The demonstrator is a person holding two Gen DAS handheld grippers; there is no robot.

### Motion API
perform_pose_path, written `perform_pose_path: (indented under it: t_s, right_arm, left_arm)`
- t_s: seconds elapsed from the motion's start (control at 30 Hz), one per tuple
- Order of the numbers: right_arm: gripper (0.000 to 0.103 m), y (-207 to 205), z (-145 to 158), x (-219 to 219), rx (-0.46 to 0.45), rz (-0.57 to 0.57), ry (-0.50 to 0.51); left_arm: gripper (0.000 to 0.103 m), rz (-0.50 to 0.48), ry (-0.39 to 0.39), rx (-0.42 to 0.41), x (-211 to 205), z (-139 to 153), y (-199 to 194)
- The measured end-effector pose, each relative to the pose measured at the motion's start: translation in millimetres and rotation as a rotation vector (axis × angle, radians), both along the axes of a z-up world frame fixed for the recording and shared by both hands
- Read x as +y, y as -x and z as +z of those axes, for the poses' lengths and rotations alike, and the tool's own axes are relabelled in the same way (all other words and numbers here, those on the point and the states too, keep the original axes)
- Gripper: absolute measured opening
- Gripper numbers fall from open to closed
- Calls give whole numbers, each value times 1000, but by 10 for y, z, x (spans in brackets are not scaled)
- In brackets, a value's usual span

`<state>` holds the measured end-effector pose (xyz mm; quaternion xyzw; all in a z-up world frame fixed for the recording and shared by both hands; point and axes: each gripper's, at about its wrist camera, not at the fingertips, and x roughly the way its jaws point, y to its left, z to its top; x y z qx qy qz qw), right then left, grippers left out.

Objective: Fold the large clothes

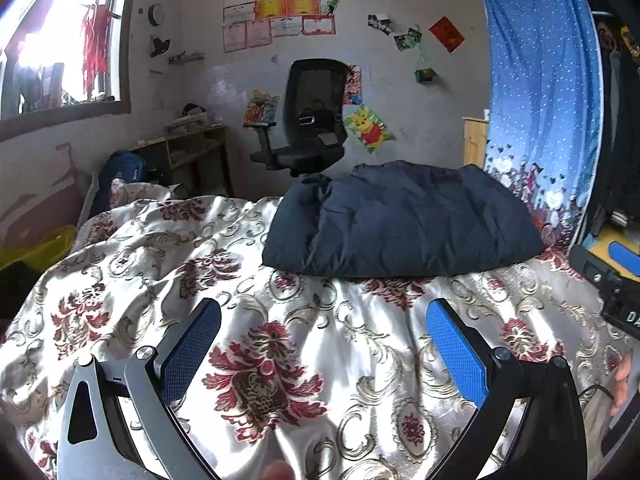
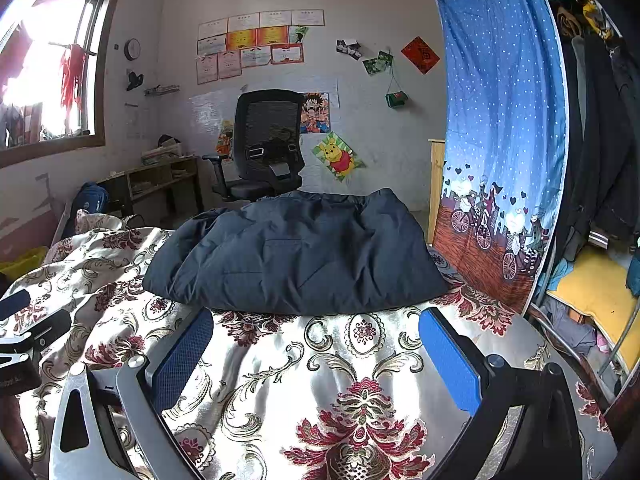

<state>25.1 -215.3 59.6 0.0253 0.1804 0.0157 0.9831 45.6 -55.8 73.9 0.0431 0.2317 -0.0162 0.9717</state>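
Jacket [image 1: 404,224] sits folded in a dark navy puffy bundle on the far part of the bed, on the bedspread [image 1: 248,320], with its right end just beside the blue curtain [image 1: 544,80]. Same bundle in the right wrist view [image 2: 296,252], centred ahead of the fingers.

Left gripper [image 1: 322,352]: jaws spread wide, nothing between them, only bedspread below. Blue pads [image 1: 456,356] face inward. It is clear of the jacket, on the near side of it.

Right gripper [image 2: 316,360]: also spread wide and holding nothing. Its fingertips are close to the jacket's near edge; cannot tell if the left tip touches the fabric.

Each gripper shows in the other's view: right one at the right edge of the left wrist view [image 1: 612,280], left one at the left edge of the right wrist view [image 2: 28,340]. So the two are side by side, left one further from the jacket.

Bedspread is shiny white with dark red floral and gold scroll pattern, wrinkled, with sunlight on the near part.

Background: black office chair [image 1: 308,120] beyond the bed against the wall, wooden shelf [image 1: 192,148] to its left, window [image 1: 60,40] at left, certificates [image 1: 280,12] and a Pooh poster [image 1: 370,128] on the wall. Hanging clothes [image 2: 600,120] are right of the curtain.
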Motion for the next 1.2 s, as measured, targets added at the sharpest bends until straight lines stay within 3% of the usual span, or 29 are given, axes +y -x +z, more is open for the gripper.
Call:
perform_pose_path:
  t_s: [0.3, 1.2]
  right_arm:
    - [103, 2, 4, -7, 1, 1, -1]
    - [103, 3, 14, -8, 3, 0, -4]
  left_arm:
    - [101, 55, -40, -12, 20, -3, 10]
    - [101, 46, -41, 15, 78, -40, -37]
